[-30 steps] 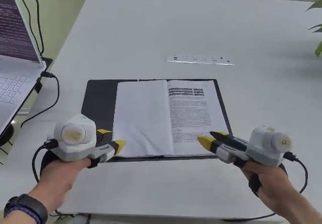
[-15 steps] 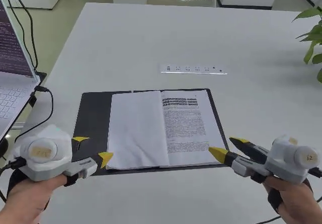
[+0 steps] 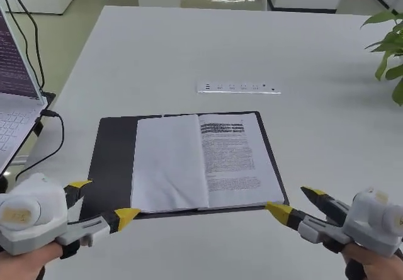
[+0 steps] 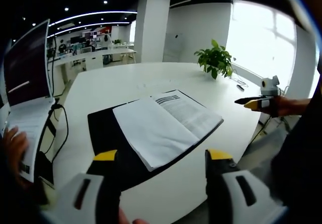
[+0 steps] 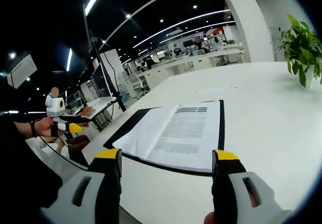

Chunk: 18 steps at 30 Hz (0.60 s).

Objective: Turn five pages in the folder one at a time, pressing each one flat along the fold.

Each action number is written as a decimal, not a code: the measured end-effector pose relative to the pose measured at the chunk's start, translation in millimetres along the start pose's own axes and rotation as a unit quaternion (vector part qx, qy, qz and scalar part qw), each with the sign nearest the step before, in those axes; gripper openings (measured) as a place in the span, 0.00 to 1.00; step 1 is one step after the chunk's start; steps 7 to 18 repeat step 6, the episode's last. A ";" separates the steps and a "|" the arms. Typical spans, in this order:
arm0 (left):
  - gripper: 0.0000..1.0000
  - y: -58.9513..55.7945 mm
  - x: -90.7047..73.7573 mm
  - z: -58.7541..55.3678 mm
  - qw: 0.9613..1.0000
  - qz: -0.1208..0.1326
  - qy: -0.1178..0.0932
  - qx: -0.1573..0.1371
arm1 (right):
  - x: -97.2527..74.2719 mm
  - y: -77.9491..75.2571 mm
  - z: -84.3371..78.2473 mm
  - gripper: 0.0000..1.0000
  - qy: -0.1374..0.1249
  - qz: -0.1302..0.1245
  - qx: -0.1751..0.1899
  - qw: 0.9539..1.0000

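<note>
Head view, change: a second ago the tips of my left tongs (image 3: 102,199) and right tongs (image 3: 295,201) lay over the near corners of the open pages. Now both sit off the near edge, clear of the paper.
Head view, folder: the folder (image 3: 113,160) lies open and flat on the white worktop (image 3: 189,41), as before. Its left page is blank and its right page is printed.
Head view, tongs: both pairs are spread and hold nothing, the left near the folder's near-left corner and the right near its near-right corner.
Head view, surroundings: a power strip (image 3: 238,88) lies beyond the folder. A laptop (image 3: 12,91) with a cable (image 3: 53,135) is at the left edge and a plant (image 3: 390,47) at the right.
Left gripper view: my left tongs (image 4: 162,156) gape wide, with the folder (image 4: 105,133) ahead between the tips and not touched. My right tongs (image 4: 254,102) hover far right, past the folder's corner. This view adds the office beyond, with a pillar and windows.
Right gripper view: my right tongs (image 5: 167,154) are spread, with the folder (image 5: 220,128) just ahead and apart from them. My left tongs (image 5: 70,128) show far left, with ceiling lights and desks behind.
</note>
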<state>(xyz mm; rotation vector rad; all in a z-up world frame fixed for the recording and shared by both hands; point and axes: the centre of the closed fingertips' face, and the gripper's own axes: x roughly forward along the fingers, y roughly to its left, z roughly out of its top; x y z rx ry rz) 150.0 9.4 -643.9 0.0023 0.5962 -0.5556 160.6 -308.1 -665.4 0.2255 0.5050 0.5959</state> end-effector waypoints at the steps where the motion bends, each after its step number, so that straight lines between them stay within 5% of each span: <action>1: 0.71 -0.8 -1.3 -1.2 1.000 0.001 -0.001 -0.001 | -0.9 0.4 -3.1 0.75 0.004 0.000 -0.002 1.000; 5: 0.73 -6.3 -6.3 -3.8 1.000 0.003 -0.002 -0.010 | -3.2 4.2 -7.1 0.84 0.015 0.001 -0.018 1.000; 18: 0.74 -7.4 -6.6 -4.2 1.000 0.003 -0.001 -0.012 | -3.3 4.3 -7.1 0.85 0.016 0.001 -0.022 1.000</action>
